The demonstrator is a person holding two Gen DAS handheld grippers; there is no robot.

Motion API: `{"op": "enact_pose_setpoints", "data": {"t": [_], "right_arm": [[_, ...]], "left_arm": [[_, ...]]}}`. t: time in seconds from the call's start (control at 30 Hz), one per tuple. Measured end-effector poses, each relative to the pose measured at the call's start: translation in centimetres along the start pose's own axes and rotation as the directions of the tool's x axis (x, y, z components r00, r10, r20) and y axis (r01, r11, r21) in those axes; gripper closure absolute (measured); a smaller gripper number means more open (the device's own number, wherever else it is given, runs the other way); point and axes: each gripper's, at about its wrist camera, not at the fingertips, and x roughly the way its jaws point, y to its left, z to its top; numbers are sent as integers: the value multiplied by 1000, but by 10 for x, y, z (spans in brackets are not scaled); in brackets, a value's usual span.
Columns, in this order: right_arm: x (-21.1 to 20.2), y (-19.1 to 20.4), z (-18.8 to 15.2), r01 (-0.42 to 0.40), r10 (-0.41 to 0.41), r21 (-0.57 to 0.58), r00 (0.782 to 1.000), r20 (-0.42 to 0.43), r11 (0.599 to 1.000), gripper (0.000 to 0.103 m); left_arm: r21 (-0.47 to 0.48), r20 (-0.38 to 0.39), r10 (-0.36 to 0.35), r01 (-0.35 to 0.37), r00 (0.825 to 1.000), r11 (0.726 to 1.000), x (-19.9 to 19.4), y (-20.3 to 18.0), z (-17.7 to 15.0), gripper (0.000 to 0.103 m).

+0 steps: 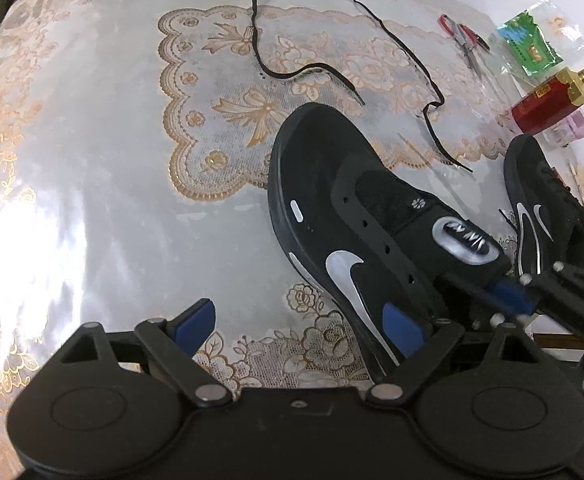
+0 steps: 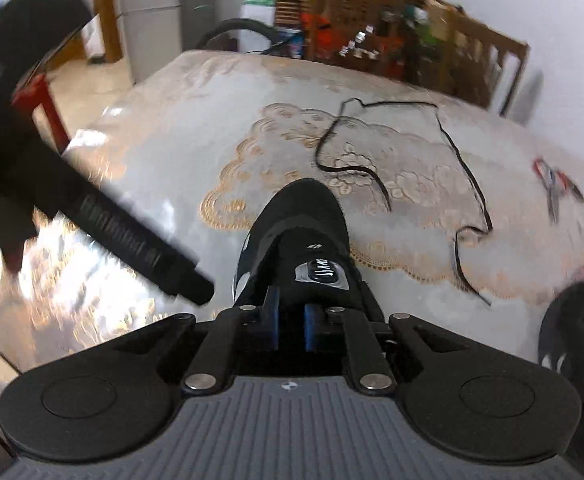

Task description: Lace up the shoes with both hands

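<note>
A: Where is everything sitting right now?

B: The unlaced shoe [image 1: 332, 216] is lying on the counter [image 1: 91, 200], toe pointing to the far side, its eyelets all empty. The black lace [image 1: 396, 40] is sprawling loose on the counter beyond the toe, well apart from both tools. A second shoe [image 1: 544, 208] is resting to the right.

A: And the tools?

B: The right tool [image 2: 292, 326] is pinching narrow on the rear of the shoe's tongue [image 2: 320, 268]; the blue pads look pressed against the fabric there. The left tool [image 1: 304, 320] is hanging wide, holding nothing, with its right pad just beside the shoe's side near the heel.

A: What is worrying you?

B: The grip is sitting on soft tongue fabric only, so I judge that any pull may be dragging or tipping the whole shoe instead of opening it, since nothing else is bracing it. The right wrist view is also blurring, so the hold is hard to confirm. And the lace is coiling over itself; grabbing mid-length rather than a tip could be making threading awkward.
</note>
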Motion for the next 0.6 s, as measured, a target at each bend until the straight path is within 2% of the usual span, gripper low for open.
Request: {"op": "enact_pose_setpoints", "data": {"t": [0.13,0.2,0.3,0.43,0.53,0.57,0.6], "right_arm": [[-6,-7,1,6,-6,15,1000,28,1000,87],[-8,-7,4,16,-16,8,1000,24,1000,81],[-9,-8,4,26,-26,7,1000,10,1000,63],[-9,-13,2,29,-28,60,999,-16,998,55],[-19,-21,1,-29,31,118,999,-11,993,38],[-24,-23,0,-50,51,127,999,-9,991,26],[-31,-25,-1,-63,63,130,998,4,989,25]], "left_arm": [[7,13,2,-2,1000,1000,-1,-1,1,13],[2,17,5,-5,1000,1000,-1,-1,1,13],[-8,30,8,-8,1000,1000,-1,0,1,13],[-9,69,33,-33,997,999,-2,-3,1,13],[10,107,75,-77,991,997,-3,-8,2,12],[10,118,87,-89,989,996,-3,-8,2,11],[5,128,99,-100,987,995,-3,-8,3,10]]}}
